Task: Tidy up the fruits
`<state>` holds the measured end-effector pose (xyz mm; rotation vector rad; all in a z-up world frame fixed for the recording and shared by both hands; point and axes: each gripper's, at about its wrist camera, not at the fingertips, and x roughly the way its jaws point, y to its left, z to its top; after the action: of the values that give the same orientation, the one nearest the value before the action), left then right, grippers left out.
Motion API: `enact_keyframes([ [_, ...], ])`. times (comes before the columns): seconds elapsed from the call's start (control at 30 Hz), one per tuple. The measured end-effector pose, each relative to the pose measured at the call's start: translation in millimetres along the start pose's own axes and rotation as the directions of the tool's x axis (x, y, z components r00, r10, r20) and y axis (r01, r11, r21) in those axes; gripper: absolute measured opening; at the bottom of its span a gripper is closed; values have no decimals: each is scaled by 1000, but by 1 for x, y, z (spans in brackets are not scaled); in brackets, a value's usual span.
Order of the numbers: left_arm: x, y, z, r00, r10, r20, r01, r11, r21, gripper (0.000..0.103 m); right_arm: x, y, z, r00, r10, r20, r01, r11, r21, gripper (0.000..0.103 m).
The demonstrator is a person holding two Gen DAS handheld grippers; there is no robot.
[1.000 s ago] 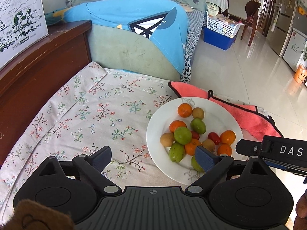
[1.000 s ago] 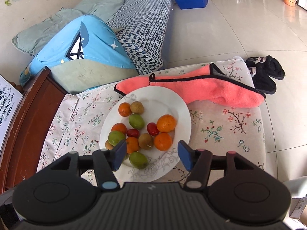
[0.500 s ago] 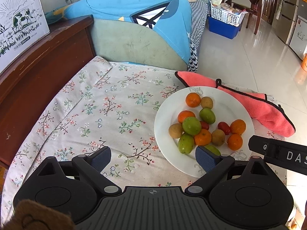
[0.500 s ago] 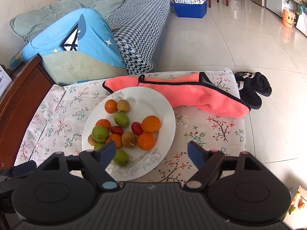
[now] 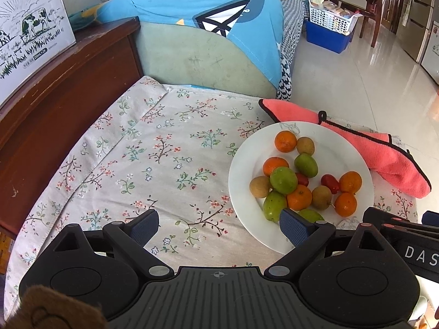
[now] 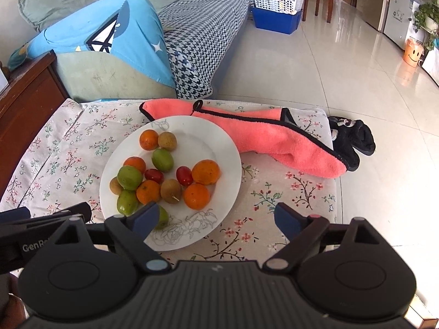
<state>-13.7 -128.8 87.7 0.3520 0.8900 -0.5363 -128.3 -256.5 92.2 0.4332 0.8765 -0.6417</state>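
Note:
A white plate (image 5: 348,148) (image 6: 216,148) rests on the floral tablecloth (image 5: 170,159) and carries several small fruits: oranges (image 6: 205,172), green ones (image 6: 162,159), brown ones (image 6: 171,190) and two red ones (image 6: 183,175). My left gripper (image 5: 219,224) hovers open over bare cloth, its right finger above the plate's near rim. My right gripper (image 6: 218,216) hangs above the plate's near edge, its jaws opening wide with nothing held between them. Its left finger covers part of a green fruit (image 6: 162,218).
A pink cloth with black trim (image 6: 274,137) (image 5: 378,150) lies behind the plate. A dark wooden cabinet (image 5: 55,96) borders the table on the left, a sofa with a blue cover (image 6: 109,35) stands beyond. Black slippers (image 6: 354,142) sit on the tiled floor at the right.
My right gripper's jaws have spread much wider and the view has rolled, shifting the plate leftward. The left view has drifted, so the plate sits farther right.

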Motion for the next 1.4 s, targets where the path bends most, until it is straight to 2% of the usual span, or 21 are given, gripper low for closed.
enact_keyframes([
  [0.5, 3, -6, 1, 1000, 22, -3, -22, 999, 32, 96, 3, 2, 1, 999, -54, 4, 54, 998, -14, 92],
  [0.8, 5, -2, 1, 1000, 27, -12, -27, 1000, 12, 96, 4, 9, 0, 996, -90, 21, 91, 994, -66, 93],
  [1.4, 6, -3, 1, 999, 48, -10, -48, 999, 24, 96, 4, 10, -1, 996, -89, 22, 90, 994, -66, 93],
])
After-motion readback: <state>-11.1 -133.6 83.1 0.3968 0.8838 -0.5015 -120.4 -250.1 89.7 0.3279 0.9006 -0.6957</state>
